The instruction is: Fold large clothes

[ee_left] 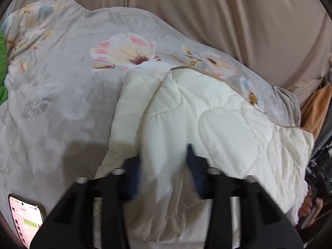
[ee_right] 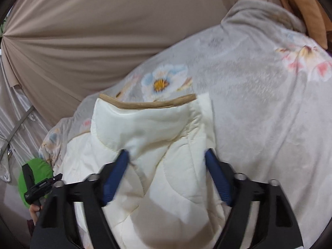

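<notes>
Across the bed, a grey floral quilt (ee_left: 68, 95) lies spread out, its cream quilted underside (ee_left: 217, 124) turned back on top with a tan edging strip (ee_right: 147, 103) along the fold. From the left wrist view, the left gripper (ee_left: 164, 166) has a thick bunch of that cream fabric between its blue pads (ee_left: 197, 176), the jaws drawn in narrow and pressing on the cloth. Over in the right wrist view, the right gripper (ee_right: 168, 157) stands about half open, astride the folded cream corner; the cloth runs between the fingers, but whether the pads truly pinch it cannot be told. Beige curtain fabric (ee_left: 228, 20) fills the far side. At the near left of the left view lies a phone (ee_left: 25, 220), screen lit on a chat page with a green bubble; the writing is too small to read. A green cloth (ee_left: 3, 66) peeks in at the left edge, an orange one (ee_left: 317, 103) at the right. No brand marks are readable.
</notes>
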`<state>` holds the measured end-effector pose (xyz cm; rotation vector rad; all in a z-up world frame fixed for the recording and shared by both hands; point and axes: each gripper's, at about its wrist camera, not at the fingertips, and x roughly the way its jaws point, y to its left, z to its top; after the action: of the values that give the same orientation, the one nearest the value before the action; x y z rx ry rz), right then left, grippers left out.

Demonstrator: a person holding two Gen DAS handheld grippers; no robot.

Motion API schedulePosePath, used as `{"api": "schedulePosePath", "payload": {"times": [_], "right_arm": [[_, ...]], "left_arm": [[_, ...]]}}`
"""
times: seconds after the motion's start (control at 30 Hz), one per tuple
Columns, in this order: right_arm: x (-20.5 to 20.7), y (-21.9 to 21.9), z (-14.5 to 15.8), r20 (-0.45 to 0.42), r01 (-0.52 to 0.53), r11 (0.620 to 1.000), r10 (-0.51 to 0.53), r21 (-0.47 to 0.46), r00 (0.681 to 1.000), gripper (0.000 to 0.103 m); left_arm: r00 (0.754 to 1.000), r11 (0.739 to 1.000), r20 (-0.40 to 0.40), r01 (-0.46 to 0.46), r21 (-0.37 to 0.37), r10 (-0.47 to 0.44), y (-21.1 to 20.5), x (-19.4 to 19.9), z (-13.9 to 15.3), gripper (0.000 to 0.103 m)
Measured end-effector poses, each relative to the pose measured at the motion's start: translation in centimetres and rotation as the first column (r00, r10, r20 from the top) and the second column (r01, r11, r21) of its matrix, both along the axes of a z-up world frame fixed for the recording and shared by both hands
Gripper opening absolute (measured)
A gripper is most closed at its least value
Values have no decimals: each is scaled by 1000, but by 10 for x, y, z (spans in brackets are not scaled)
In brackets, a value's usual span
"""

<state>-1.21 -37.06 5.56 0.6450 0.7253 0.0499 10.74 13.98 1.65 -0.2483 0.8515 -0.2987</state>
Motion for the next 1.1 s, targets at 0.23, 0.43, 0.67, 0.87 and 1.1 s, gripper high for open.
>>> {"api": "schedulePosePath", "payload": {"times": [0.23,0.43,0.67,0.87,1.1], "right_arm": [[-41,20,54,280,-159,987,155,-7,947,13],[-5,4,-14,-74,-77,992,70,-101,995,12],[-9,5,12,-19,-10,981,7,-196,1000,42],[28,-13,21,-1,-5,993,5,-115,1000,64],[69,4,5,-100,-73,985,58,-154,993,12]], "left_arm": [[996,999,91,2,34,-5,15,-51,34,9],[992,994,-89,-77,79,84,31,-44,-18,12],[990,990,38,-140,33,138,40,-50,21,65],[988,991,70,-133,-32,135,31,9,46,86],[990,994,-128,-66,-83,55,5,86,8,33]]}}
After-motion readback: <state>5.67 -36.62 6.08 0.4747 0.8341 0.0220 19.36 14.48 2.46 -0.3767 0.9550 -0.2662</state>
